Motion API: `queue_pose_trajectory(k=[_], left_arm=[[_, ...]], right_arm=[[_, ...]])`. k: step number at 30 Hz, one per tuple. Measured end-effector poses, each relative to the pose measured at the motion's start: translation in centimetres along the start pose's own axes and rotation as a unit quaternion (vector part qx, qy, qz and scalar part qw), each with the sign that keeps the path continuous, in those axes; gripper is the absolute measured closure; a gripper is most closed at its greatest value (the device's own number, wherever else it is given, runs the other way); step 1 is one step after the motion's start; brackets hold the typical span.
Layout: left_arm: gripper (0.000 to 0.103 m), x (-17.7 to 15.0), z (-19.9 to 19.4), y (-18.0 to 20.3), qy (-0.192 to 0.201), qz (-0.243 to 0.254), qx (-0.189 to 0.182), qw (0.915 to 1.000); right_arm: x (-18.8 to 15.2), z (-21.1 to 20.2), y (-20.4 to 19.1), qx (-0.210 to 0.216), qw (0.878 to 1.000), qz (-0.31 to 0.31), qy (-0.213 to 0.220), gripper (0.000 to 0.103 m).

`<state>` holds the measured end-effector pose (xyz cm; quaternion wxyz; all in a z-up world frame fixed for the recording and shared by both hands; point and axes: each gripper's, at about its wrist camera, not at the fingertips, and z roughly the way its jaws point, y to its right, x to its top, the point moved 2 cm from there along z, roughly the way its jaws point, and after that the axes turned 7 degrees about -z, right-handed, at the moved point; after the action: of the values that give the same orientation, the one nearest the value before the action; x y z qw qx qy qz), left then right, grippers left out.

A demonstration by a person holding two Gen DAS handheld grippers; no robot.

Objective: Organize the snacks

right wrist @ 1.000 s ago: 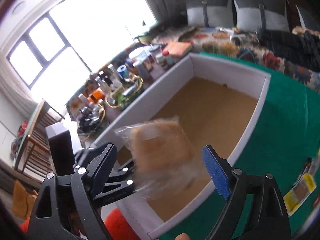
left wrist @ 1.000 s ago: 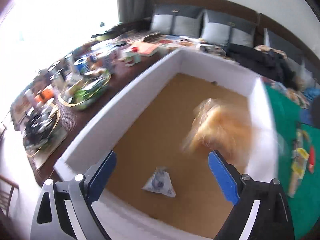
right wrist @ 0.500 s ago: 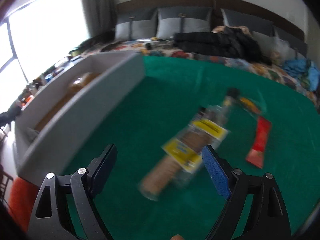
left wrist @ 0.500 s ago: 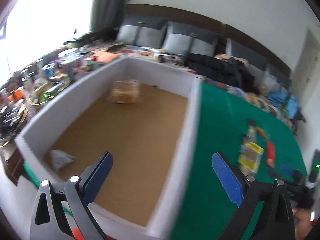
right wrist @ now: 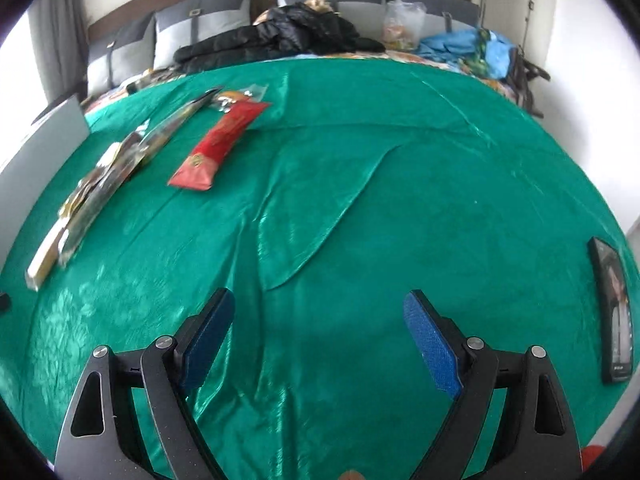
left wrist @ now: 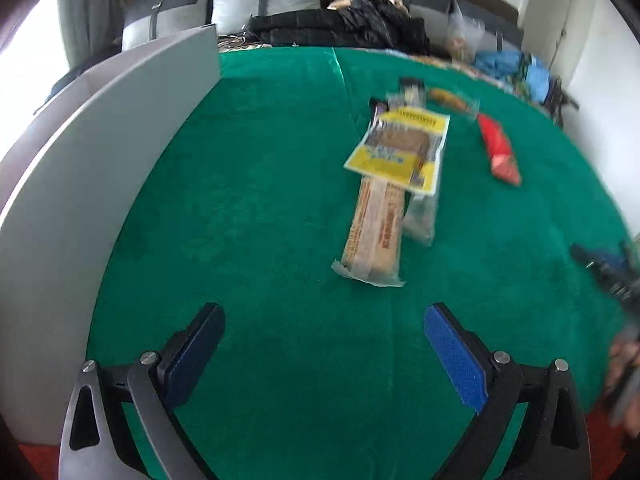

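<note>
- Behind everything we list a bedroom wall with grey cushions (left wrist: 264, 0) and a black padded jacket (left wrist: 340, 26) heaped along the head of the bed.
- Green velvety bedspread (right wrist: 360, 208), creased in long folds, serves as the work surface.
- White rigid box wall (left wrist: 80, 168) stands at the left edge of the left wrist view; we cannot see inside it from here.
- Long clear-wrapped biscuit sleeve (left wrist: 376, 232) lies on the spread, its far end under a yellow-labelled clear snack packet (left wrist: 400, 144).
- Red foil snack stick (left wrist: 498, 148) lies to the right of that pile and apart from it; a small clear pouch with an orange filling (left wrist: 448, 98) sits beyond.
- Dark framed picture (right wrist: 612, 312) rests flat at the right edge of the right wrist view.
- Left gripper (left wrist: 324, 344): blue-padded jaws spread wide, having just been opening, nothing between them, hanging over bare cloth short of the biscuit sleeve.
- Right gripper (right wrist: 318, 330): jaws likewise wide apart and empty, over bare creased cloth, well apart from the red stick.
- Risks, in our judgement: overlapping packets may lift together or drag one another; slick film may slide out of the pads; a hard squeeze may crush the biscuits; pads coming down low may pinch the loose cloth as well.
</note>
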<state>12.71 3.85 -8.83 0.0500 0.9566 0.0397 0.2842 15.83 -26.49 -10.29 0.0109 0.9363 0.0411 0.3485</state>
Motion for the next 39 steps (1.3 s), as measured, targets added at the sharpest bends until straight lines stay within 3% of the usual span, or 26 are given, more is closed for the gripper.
queue_pose_trajectory(k=[5,11,39], left_arm=[[0.004,0.7,2.5,0.0,0.002,0.014,0.022,0.9996],[0.0,1.2,3.6,-0.9,0.021,0.005,0.024,0.9995],[0.0,0.8,3.4,-1.3,0.027,0.006,0.021,0.9994]], right_arm=[[-0.4,1.1,0.7,-0.001,1.0,-0.001,-0.007,0.014],[-1.8,0.7,0.2,-0.002,1.0,-0.005,-0.005,0.012],[-2.0,0.8,0.1,-0.006,1.0,-0.004,-0.004,0.012]])
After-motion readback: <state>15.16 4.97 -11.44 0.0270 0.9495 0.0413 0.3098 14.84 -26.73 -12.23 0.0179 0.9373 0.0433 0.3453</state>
